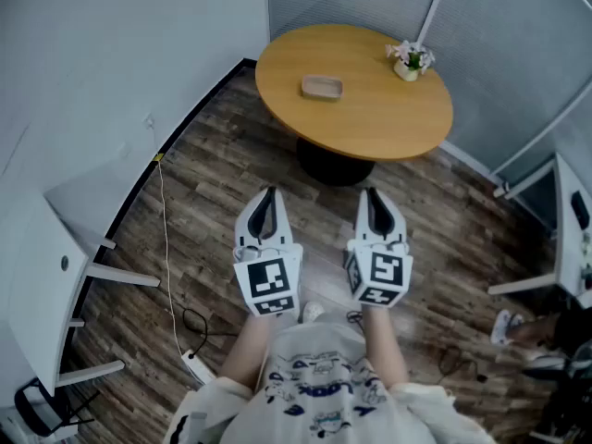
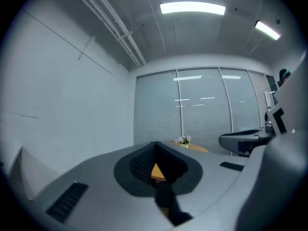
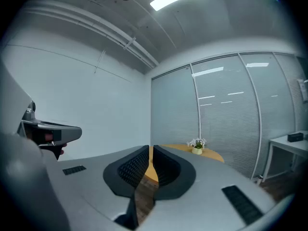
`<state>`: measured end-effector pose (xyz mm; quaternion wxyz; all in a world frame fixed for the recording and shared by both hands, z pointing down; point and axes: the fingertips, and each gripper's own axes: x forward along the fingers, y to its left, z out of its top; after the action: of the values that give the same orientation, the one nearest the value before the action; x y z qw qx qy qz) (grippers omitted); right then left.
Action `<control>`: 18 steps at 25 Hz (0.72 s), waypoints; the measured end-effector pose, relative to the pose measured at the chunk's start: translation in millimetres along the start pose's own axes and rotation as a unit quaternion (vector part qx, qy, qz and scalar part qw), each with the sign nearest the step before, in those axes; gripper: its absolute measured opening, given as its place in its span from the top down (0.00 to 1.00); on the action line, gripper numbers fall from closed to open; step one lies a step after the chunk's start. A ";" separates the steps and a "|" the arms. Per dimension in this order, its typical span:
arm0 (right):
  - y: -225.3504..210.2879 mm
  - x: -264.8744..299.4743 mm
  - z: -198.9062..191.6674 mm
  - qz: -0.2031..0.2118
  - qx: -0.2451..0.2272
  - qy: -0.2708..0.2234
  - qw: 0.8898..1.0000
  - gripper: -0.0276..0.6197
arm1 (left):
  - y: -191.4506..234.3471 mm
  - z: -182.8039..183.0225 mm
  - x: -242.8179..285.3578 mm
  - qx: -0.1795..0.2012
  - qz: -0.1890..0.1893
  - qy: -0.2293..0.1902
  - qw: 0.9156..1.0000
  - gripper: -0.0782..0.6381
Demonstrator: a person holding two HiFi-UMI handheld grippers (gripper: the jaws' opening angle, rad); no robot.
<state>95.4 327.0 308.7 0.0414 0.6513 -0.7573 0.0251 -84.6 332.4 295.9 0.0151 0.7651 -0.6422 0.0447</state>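
The person is holding the left claw [image 1: 267, 195] and the right claw [image 1: 374, 194] side by side, both hanging short of the round desk [image 1: 370, 132] and above the wooden floor [image 1: 208, 188] on its near side. Each claw is pointing at the desk. Both are sitting with their jaws drawn together, only a thin slit showing, and nothing is lying between them. The shallow dish [image 1: 322, 88] is resting alone toward the desk's middle, well apart from both claws. The flower pot [image 1: 408, 64] is standing at the desk's far right edge.

As a judgement, the carry is going well if the claws are riding level and parallel, apart from each other. The left claw is lining up closest with the dish.

The head view is giving what the others are missing: the dish, the whole desk top, and a white cable [image 1: 166, 248] trailing over the floor left of the desk. The gripper views are showing only the desk's rim and the pot. They are adding the ceiling light [image 2: 192, 7] and the glass partition [image 3: 226, 114] behind the desk.
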 end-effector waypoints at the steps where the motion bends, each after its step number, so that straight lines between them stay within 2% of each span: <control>1: -0.6 0.3 -0.8 0.001 0.000 0.000 1.000 0.91 | -0.5 0.7 0.2 0.001 0.001 -0.001 1.000 0.89; 9: -10.0 4.3 -2.9 -0.002 0.004 0.003 1.000 0.91 | -2.1 4.6 4.1 0.004 0.005 -0.003 1.000 0.89; 18: -20.9 18.5 -16.6 0.019 0.007 0.016 1.000 0.91 | -10.5 -5.5 18.0 0.004 0.019 0.007 1.000 0.89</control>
<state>113.9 307.2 326.7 0.0491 0.6366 -0.7685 0.0416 -71.4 317.0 303.3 0.0162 0.7525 -0.6563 0.0530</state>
